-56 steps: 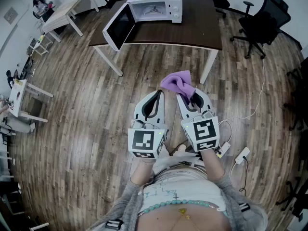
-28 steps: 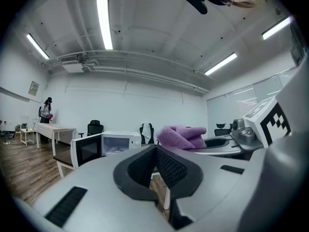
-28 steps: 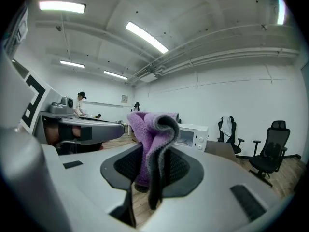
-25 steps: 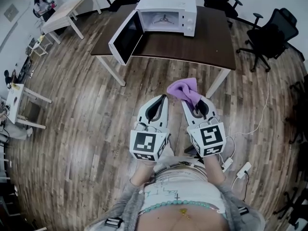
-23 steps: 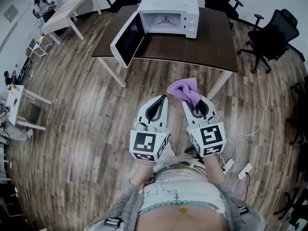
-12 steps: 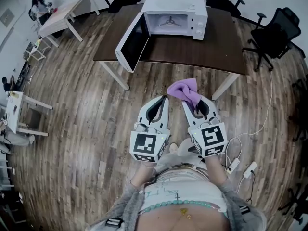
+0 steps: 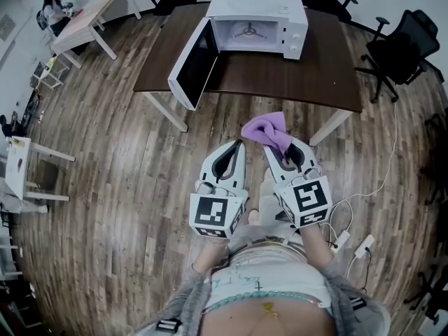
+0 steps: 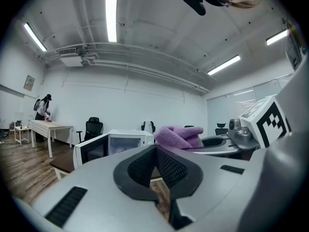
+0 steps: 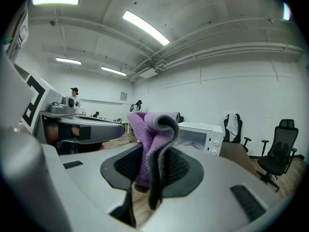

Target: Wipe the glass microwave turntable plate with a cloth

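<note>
A white microwave (image 7: pixel 252 25) stands on a dark brown table (image 7: pixel 308 75) ahead, its door (image 7: pixel 192 65) swung open to the left. Inside I see the bare turntable hub (image 7: pixel 246 29); no glass plate shows. My right gripper (image 7: pixel 276 145) is shut on a purple cloth (image 7: pixel 264 129) that bunches up past its tips, seen also as the purple cloth (image 9: pixel 152 139) between the jaws. My left gripper (image 7: pixel 236 145) is shut and holds nothing, beside the right one over the wooden floor. The microwave (image 8: pixel 120 141) also shows ahead in the left gripper view.
Black office chairs (image 7: pixel 399 47) stand right of and behind the table. A light wooden table (image 7: pixel 84 26) and a person (image 7: pixel 52 2) are far left. A white power strip (image 7: pixel 364 247) and cables lie on the floor at the right.
Both grippers, with the cloth, have come nearer to the table and microwave. Jaws have not changed.
</note>
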`<state>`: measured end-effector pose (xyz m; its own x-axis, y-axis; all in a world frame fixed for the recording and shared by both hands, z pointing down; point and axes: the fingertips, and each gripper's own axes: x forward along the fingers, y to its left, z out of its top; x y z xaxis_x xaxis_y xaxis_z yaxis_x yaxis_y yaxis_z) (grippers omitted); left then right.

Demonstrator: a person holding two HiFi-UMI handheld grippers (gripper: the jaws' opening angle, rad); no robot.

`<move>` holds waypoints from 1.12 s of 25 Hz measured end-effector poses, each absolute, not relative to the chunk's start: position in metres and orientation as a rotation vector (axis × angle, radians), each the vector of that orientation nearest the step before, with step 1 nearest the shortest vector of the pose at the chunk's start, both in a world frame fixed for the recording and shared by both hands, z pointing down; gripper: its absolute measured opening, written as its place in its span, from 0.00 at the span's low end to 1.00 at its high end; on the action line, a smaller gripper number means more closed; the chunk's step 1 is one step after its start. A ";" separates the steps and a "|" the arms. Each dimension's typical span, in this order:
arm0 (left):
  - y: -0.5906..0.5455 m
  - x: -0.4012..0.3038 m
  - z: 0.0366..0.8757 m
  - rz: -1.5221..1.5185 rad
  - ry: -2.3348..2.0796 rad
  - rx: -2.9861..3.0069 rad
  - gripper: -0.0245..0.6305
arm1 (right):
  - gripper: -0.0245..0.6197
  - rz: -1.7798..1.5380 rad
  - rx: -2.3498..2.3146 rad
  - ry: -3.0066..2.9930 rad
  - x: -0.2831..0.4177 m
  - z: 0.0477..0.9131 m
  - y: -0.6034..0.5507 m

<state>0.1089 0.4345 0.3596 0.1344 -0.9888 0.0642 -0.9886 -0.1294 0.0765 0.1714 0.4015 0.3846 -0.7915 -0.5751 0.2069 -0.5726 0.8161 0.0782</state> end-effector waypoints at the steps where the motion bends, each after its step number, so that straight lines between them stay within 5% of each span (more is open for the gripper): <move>1: 0.429 0.106 0.360 -0.005 -2.006 2.285 0.05 | 0.21 -0.016 0.884 -2.780 0.168 0.385 0.396; 28: 0.214 0.065 0.340 0.035 -2.074 2.232 0.05 | 0.21 -0.005 0.755 -2.860 0.118 0.365 0.180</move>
